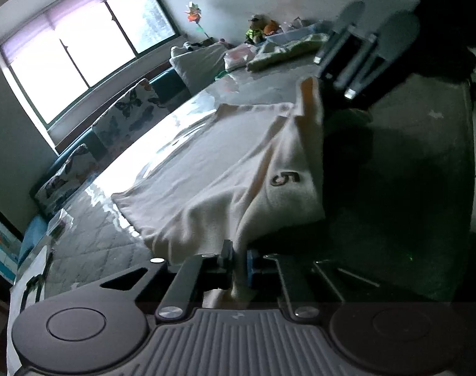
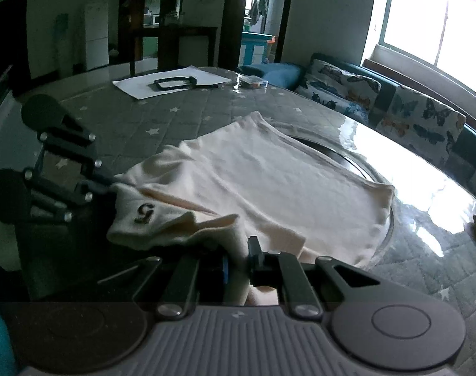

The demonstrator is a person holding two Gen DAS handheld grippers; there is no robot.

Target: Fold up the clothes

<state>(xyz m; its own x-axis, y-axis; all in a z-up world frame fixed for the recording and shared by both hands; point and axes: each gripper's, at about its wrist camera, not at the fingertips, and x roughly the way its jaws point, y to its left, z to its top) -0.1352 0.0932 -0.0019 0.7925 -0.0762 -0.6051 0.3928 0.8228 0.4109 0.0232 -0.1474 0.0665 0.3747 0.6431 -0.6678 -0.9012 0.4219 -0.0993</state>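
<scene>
The cream T-shirt (image 2: 269,181) lies spread on the glass-covered table (image 2: 394,144). The left gripper (image 1: 238,266) is clamped on one near edge, the right gripper (image 2: 238,266) on another. Fingertips are hidden under cloth; the near side is dark.

Both wrist views face each other, close over the shirt (image 1: 225,163).

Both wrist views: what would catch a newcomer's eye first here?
A cream garment marked with a dark "5" lies spread across the grey star-quilted table. Both grippers pinch its near edge: the left gripper and right gripper, jaws closed on cloth. Behind, butterfly-print cushions line a bright window.
</scene>
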